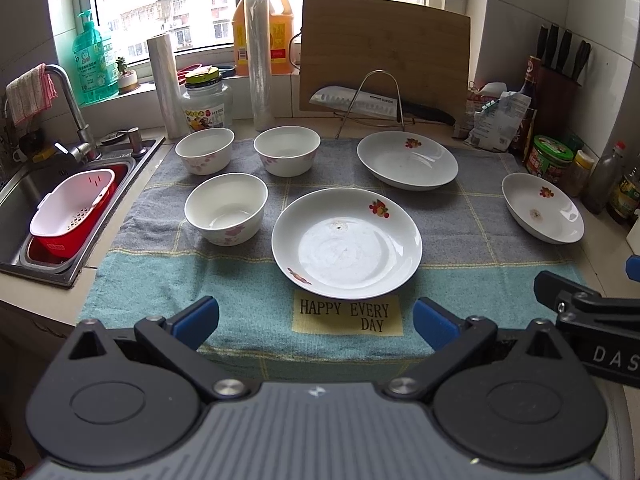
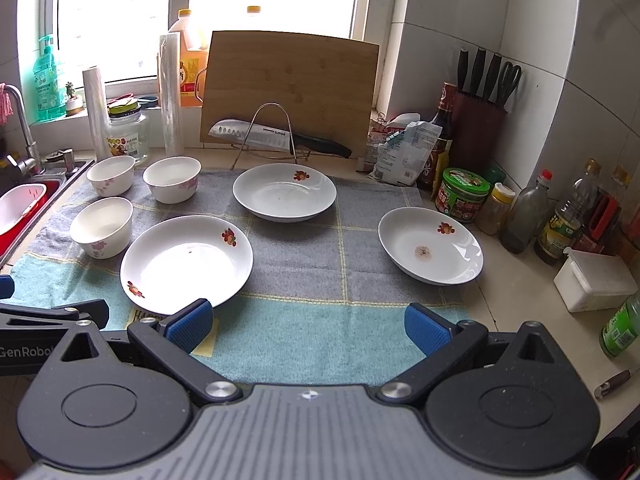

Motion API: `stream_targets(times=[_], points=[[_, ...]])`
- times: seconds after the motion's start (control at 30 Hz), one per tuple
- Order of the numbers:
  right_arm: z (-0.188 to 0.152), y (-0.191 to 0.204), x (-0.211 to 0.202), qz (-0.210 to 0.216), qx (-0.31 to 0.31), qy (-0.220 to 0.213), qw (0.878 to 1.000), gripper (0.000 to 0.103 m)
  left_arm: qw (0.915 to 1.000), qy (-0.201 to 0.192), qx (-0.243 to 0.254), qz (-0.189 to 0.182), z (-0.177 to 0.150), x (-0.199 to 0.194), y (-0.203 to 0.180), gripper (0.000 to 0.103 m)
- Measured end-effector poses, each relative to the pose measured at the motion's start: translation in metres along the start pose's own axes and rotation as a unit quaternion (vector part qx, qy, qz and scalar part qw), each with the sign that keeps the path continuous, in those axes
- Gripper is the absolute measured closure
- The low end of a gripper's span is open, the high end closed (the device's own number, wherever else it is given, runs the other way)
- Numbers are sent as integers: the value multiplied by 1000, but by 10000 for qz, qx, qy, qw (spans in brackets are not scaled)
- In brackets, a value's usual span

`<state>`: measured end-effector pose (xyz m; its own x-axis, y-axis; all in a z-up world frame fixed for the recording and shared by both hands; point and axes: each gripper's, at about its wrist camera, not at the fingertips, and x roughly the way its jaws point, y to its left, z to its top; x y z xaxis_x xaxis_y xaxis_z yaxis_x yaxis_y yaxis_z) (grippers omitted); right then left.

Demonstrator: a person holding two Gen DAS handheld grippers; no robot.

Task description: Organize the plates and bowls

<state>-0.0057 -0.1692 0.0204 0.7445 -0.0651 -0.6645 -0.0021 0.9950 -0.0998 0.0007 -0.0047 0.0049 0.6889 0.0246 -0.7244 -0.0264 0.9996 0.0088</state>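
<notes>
the left gripper (image 1: 316, 322) has a grey ribbed body in the middle with a small white mark on it. on each side sits a black housing with a round disc shape and a triangular hole. black link arms join at silver screws and end in blue pads (image 1: 198, 318) with fine texture. the right gripper (image 2: 308, 326) looks the same, with blue pads (image 2: 188, 328) too. white letters "das" and "genrobo" show on the black side parts.
</notes>
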Motion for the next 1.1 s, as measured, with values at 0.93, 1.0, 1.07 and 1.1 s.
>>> stream_targets(times=[0.93,1.0,1.07,1.1], points=[[-1,-23,10,388,-200,-460,9980,0,9990,-305,-138,-293,4,7,-6,1],[-1,-25,13,411,-153,-437,9981,0,9989,-304,-157,-332,5,11,-5,1],[1,-26,19,406,-159,-387,9983,0,9986,-329,-171,-370,7,17,-3,1],[1,-26,21,378,-179,-377,9984,0,9983,-386,-166,-406,7,20,-2,1]])
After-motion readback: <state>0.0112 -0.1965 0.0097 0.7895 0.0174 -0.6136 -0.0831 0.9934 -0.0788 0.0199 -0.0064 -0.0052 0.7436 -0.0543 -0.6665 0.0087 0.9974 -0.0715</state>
